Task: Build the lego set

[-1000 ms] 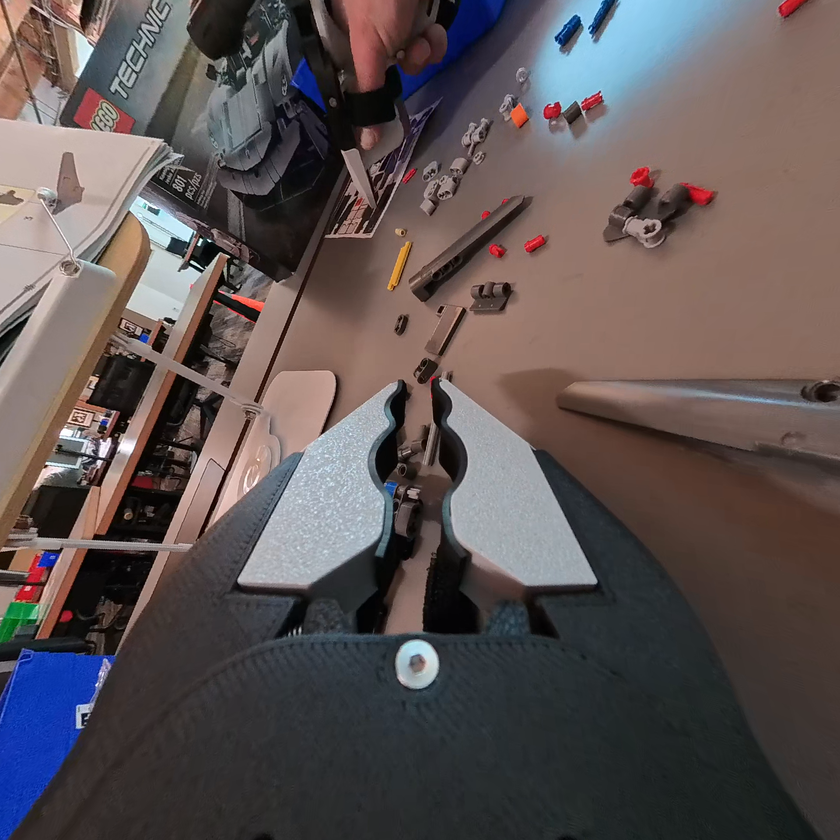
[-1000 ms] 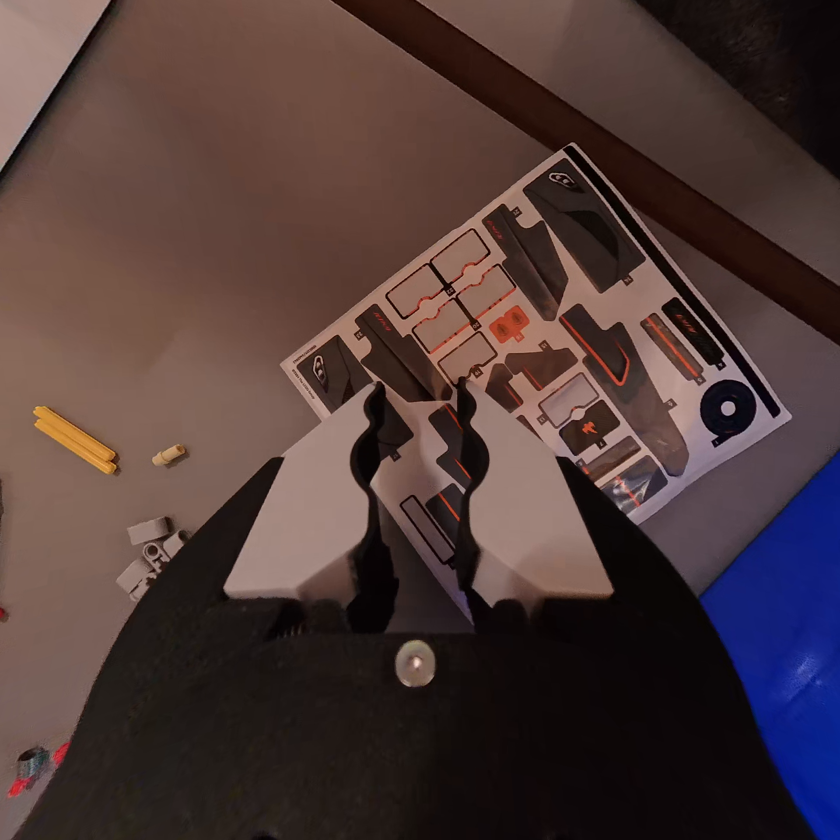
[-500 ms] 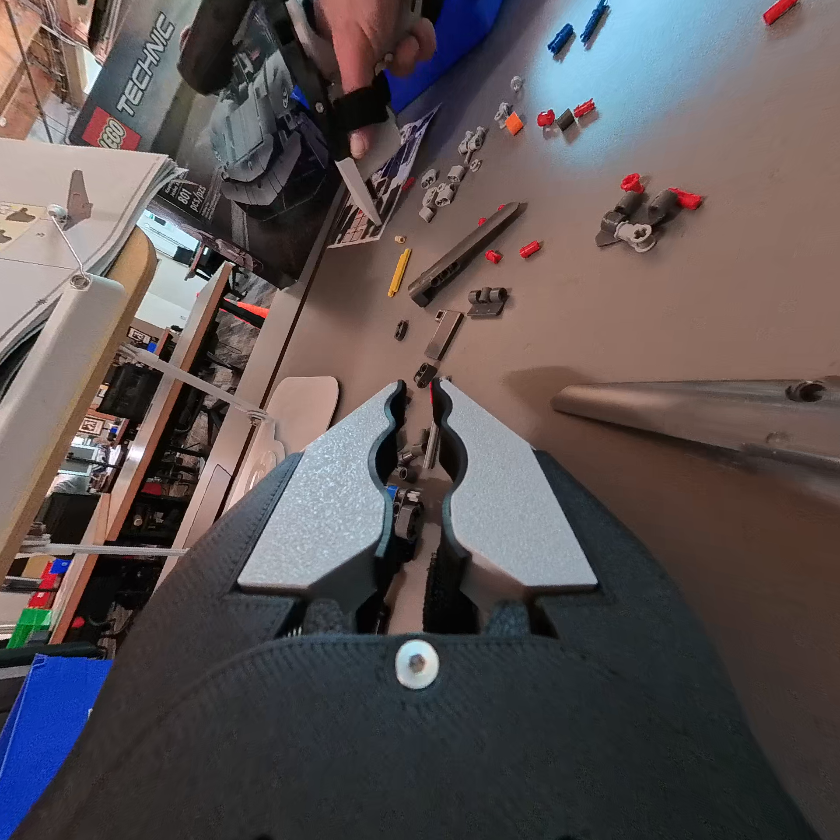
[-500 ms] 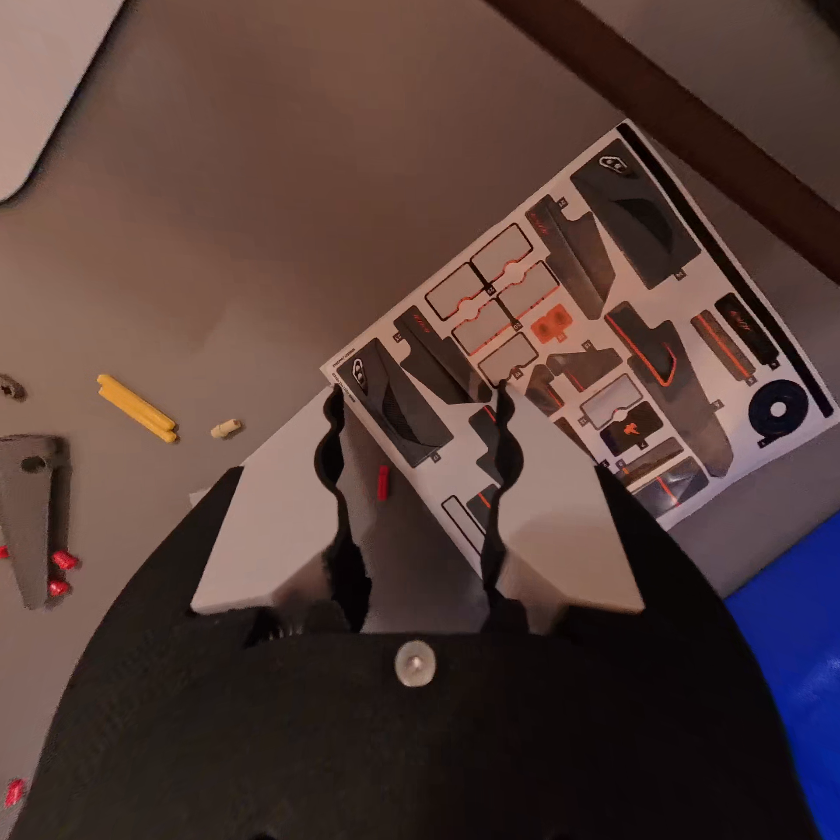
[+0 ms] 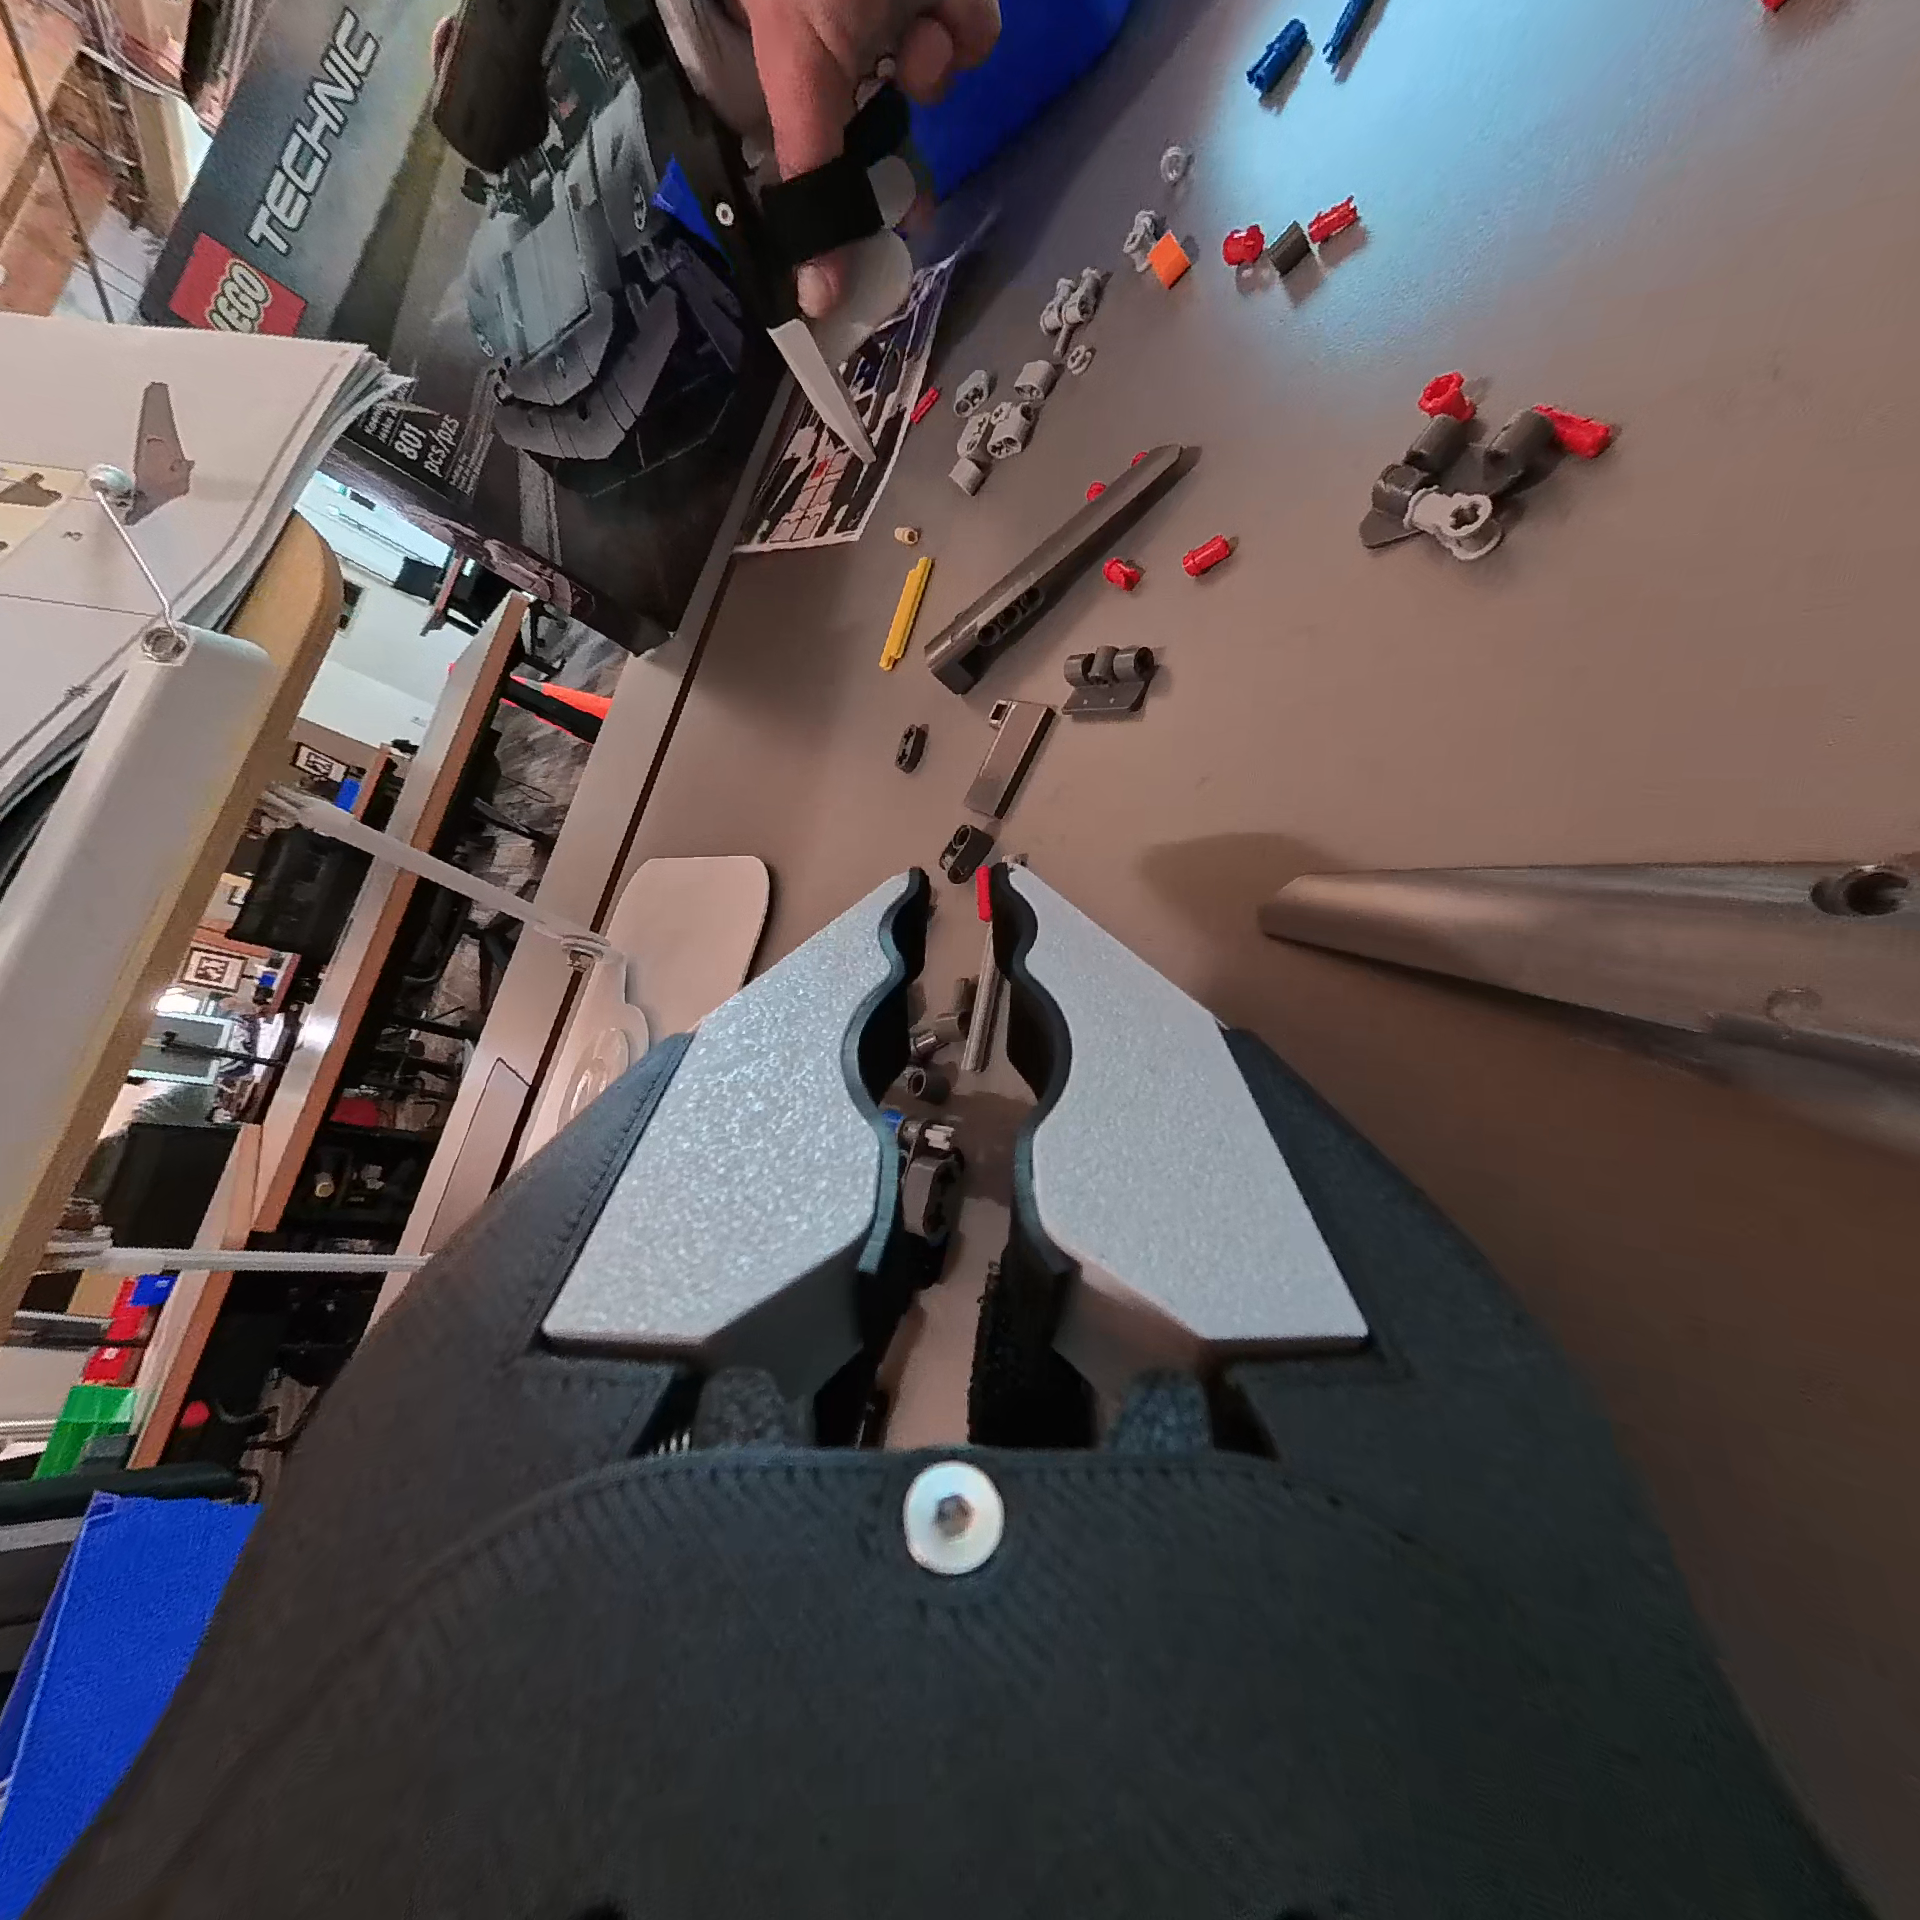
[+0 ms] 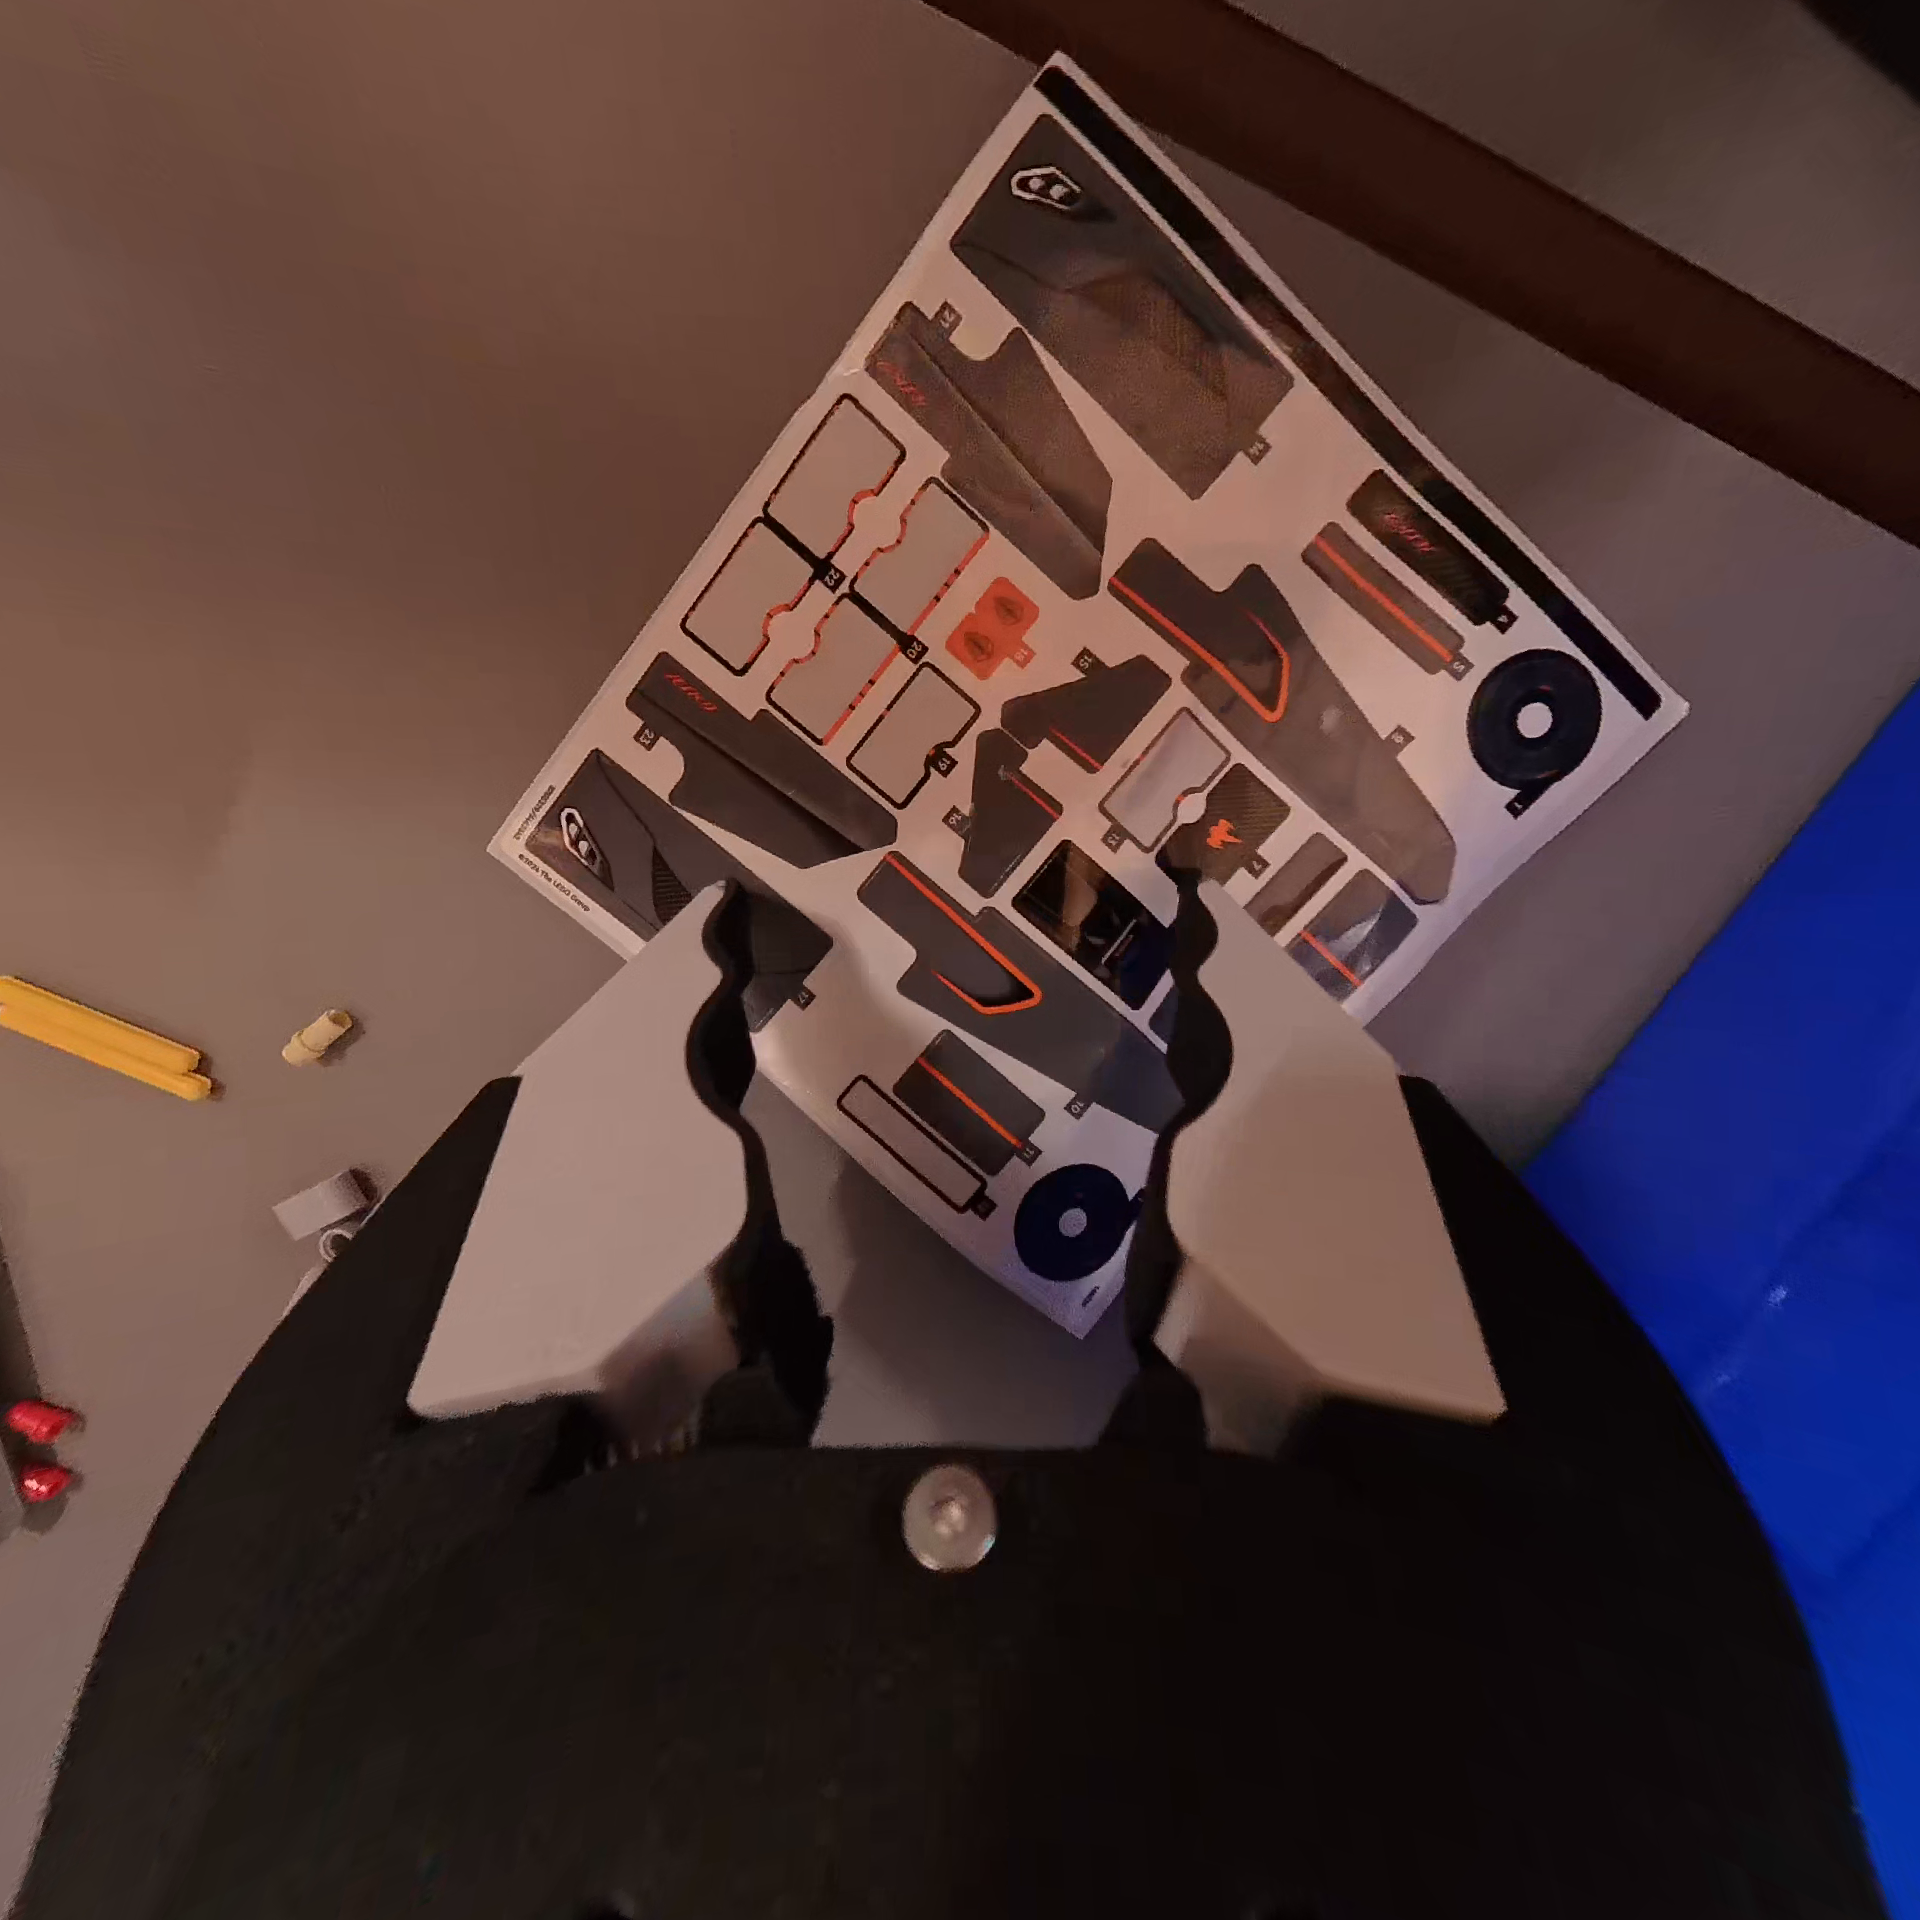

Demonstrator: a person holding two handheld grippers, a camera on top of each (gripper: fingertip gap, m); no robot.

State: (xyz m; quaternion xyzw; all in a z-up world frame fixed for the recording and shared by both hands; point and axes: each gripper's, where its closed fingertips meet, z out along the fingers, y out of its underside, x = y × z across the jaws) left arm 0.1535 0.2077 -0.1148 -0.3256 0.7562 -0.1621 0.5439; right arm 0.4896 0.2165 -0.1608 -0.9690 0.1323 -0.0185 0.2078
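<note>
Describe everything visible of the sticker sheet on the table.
The sticker sheet is a white, glossy, roughly square paper lying flat and skewed on the grey table, near its dark edge. It carries dark grey, orange-lined and blue ring-shaped decals. The right gripper hovers above its near corner, jaws wide apart; contact cannot be told.

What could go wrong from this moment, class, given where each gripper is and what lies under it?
1. The right gripper hangs wide open over the white printed sticker sheet; closing there could crease the sheet or lift a sticker.
2. The left gripper is nearly closed around a small dark grey connector piece; loosening might drop it among the loose grey pieces below.
3. The tiny tan peg beside the yellow axle rods could be knocked away.
</note>
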